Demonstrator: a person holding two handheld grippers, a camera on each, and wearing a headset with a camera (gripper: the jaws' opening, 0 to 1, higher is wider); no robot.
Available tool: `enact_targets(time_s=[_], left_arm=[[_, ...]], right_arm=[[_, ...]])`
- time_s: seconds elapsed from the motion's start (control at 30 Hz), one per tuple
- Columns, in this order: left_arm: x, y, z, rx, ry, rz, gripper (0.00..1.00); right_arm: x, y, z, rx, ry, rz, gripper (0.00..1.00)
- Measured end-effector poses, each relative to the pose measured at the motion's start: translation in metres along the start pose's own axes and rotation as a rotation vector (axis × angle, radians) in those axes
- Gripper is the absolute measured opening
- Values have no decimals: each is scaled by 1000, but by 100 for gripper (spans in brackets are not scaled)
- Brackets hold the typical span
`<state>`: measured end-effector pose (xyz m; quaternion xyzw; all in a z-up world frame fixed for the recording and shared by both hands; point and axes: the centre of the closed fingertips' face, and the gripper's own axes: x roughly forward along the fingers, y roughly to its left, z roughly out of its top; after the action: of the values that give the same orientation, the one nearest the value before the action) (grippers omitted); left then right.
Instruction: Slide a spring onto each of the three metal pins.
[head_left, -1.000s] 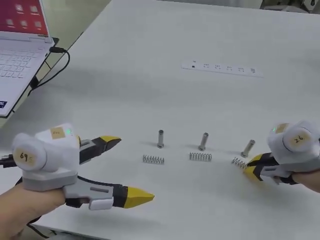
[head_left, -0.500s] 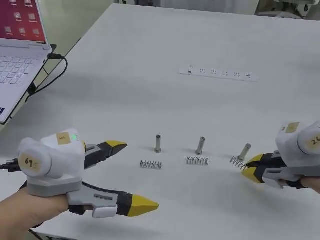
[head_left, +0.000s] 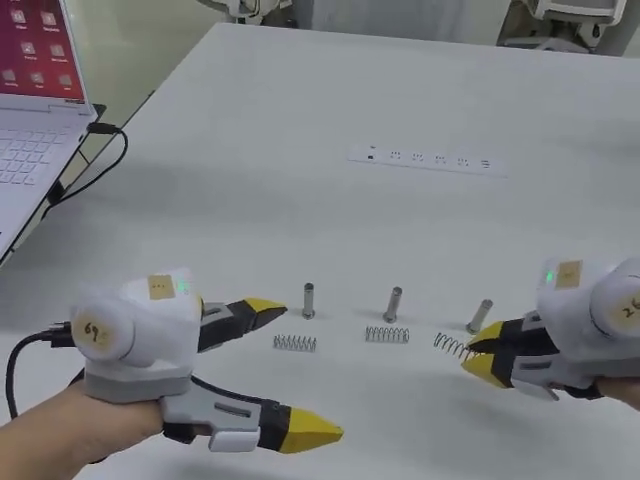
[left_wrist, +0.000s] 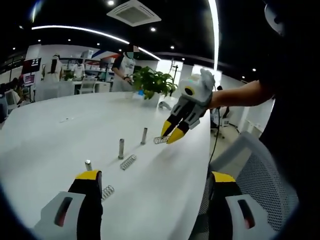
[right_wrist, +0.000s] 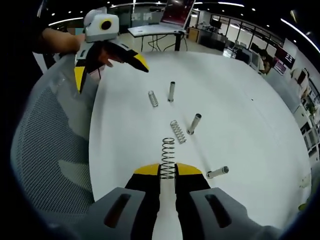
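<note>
My right gripper (head_left: 478, 352) is pinching a spring (head_left: 452, 345) by one end at the lower right of the head view. The coil pokes out of the yellow tips toward the frame's centre, just below the right pin (head_left: 480, 315). I cannot tell whether it touches the table (head_left: 300, 150). The mid spring (head_left: 387, 334) lies just below the mid pin (head_left: 393, 303), and the left spring (head_left: 294, 343) just below the left pin (head_left: 308, 300). My left gripper (head_left: 300, 372), at lower left, has its jaws spread wide and empty, the upper tip near the left pin. A power strip (head_left: 428, 160) lies above centre, and a laptop (head_left: 30, 120) sits at the upper left.
</note>
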<state>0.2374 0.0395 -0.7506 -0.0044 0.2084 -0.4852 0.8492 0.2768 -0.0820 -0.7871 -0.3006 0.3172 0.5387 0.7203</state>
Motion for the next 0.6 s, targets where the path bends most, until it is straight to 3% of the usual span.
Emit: enact_targets(time_s=[0.33,0.47,0.6], left_arm=[[24,-7,7,41,-12,-51,73],[31,-10,8,34,-27,-96,58],[41,-12,2,60,-1,-110,52]], right_arm=[[0,19,17,-108,-18,54,8],[2,25,17,-157,-11,69,8],[4,30,20,-174,-14,89,8]])
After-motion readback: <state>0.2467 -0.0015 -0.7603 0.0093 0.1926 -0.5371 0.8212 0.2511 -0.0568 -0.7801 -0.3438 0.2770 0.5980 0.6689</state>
